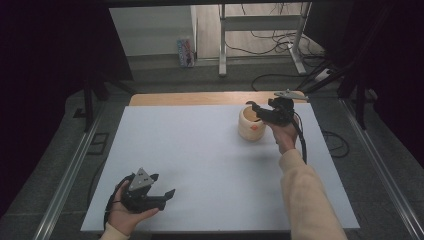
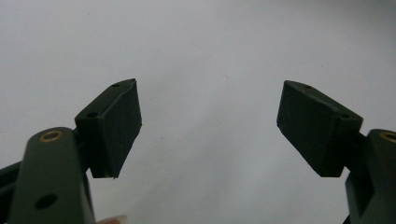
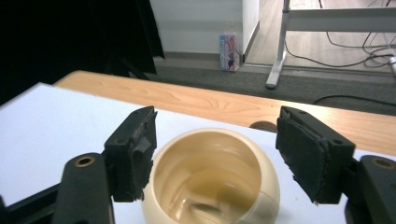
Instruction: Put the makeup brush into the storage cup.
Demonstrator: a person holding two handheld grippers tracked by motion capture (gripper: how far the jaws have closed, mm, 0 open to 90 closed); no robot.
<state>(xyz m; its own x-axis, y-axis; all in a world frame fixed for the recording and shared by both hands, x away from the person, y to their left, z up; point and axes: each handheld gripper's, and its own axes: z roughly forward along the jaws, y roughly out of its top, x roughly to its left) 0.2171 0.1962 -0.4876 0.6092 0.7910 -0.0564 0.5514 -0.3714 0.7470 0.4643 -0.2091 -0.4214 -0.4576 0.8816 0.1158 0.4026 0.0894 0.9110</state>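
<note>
Between the pads of my right claw (image 3: pixel 215 154) sits the open mouth of a cream-coloured round ceramic pot (image 3: pixel 212 182), and the jaws stand wide on either side of its rim without pressing on it. Something dark and small lies at the bottom of the pot, too blurred to name. From the high view the pot (image 1: pixel 251 125) stands on the far right part of the white sheet that covers the worktop (image 1: pixel 200 160), with my right claw (image 1: pixel 260 111) hanging just over its rim, and an orange mark shows on its side, too small to read.

My left claw (image 1: pixel 162 190) rests near the front left corner of the sheet, well apart from the pot, its jaws also spread wide and empty over bare white surface (image 2: pixel 210 56).

I judge the step in hand to be work at the pot's mouth: the claw is open above it, either after letting something drop in or before gripping the rim. The next move calls for lifting clear straight upward without knocking the rim, or closing one pad inside the wall and one outside.

Beyond the wooden edge of the worktop (image 3: pixel 210 102), a small printed carton (image 3: pixel 229 51) stands on the floor; its lettering cannot be read.
</note>
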